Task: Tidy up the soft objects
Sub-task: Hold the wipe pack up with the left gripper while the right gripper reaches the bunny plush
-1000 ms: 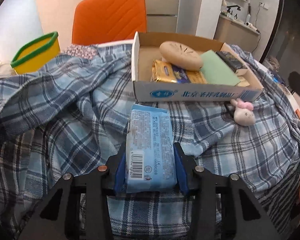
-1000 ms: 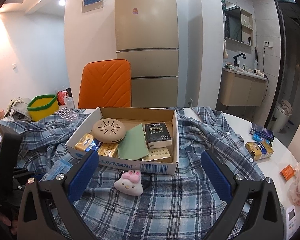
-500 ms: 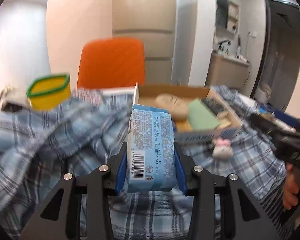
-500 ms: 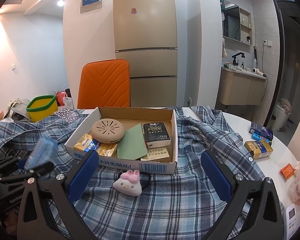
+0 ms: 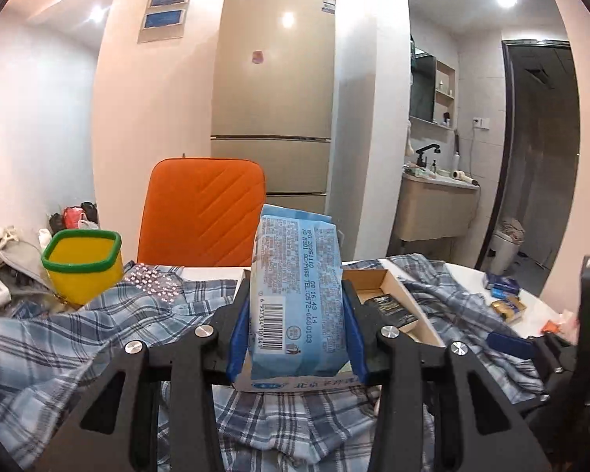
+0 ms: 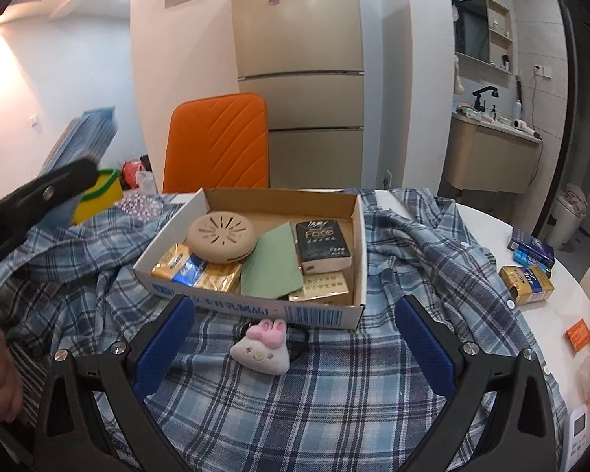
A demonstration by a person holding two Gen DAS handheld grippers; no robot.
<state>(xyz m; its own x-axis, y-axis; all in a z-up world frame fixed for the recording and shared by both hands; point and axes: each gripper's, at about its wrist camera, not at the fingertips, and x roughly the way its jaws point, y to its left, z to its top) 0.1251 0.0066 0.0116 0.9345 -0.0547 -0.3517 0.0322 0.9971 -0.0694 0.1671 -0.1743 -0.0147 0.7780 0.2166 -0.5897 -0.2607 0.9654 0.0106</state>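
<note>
Holding a blue tissue pack [image 5: 297, 299] aloft, left hand-held gripper [image 5: 295, 338] needed level carriage over cardboard box [image 6: 314, 312] before release; right hand-held gripper [image 6: 295, 348] stood wide, empty.

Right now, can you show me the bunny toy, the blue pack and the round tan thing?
bunny toy [image 6: 260, 349]: right wrist view, white face.
blue pack [image 5: 297, 295]: left wrist view, printed back.
round tan thing [image 6: 221, 237]: right wrist view, slotted top.

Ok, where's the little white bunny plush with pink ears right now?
In the right wrist view, the white bunny plush lies on the blue plaid cloth, just in front of the open cardboard box, between the open right gripper's blue fingers.
</note>
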